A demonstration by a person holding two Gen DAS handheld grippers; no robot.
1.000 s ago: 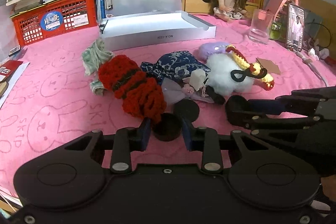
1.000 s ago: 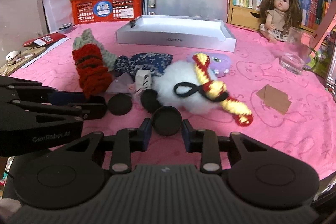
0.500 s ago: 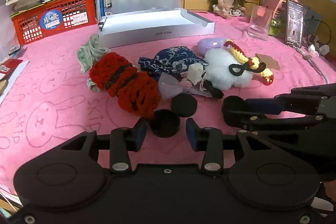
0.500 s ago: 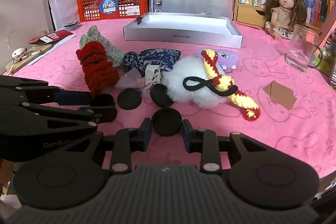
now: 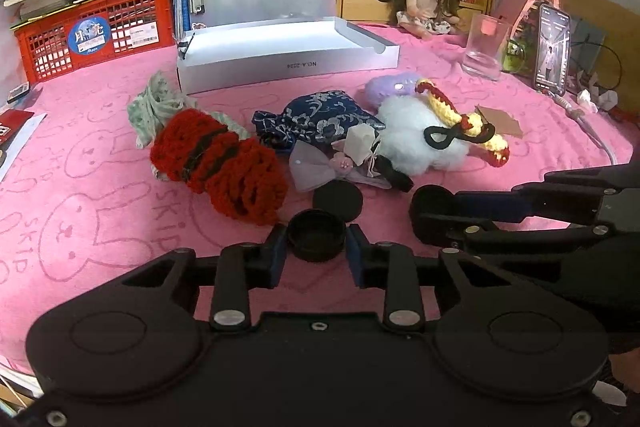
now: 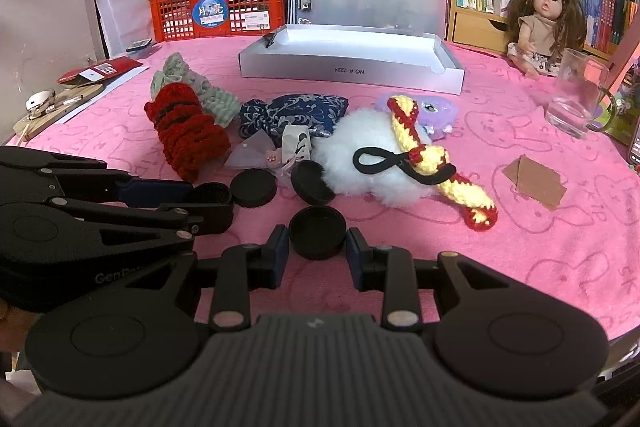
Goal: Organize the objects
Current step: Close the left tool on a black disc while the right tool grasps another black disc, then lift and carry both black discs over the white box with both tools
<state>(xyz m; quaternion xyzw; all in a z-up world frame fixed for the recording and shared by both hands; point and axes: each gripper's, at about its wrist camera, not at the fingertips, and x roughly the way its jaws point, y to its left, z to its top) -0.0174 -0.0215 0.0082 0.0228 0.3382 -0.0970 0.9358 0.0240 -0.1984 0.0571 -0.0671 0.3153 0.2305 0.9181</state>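
In the left wrist view my left gripper has a small black round pot between its pads; the jaws are closing and both pads touch its sides. My right gripper is shut on a second black round pot just above the pink cloth. Each gripper also shows in the other's view, the left gripper at the left and the right gripper at the right. A flat black lid lies between them. Another black lid leans tilted on a white fluffy ball.
Beyond lie a red crocheted piece, a blue floral pouch, a yellow-red crochet strip with a black hair tie, and a purple plush. An open silver box, doll, glass, red crate and phone stand behind.
The left jaws spread a little off the black pot half a second ago and have come back onto its sides. The right gripper and its pot have not changed.
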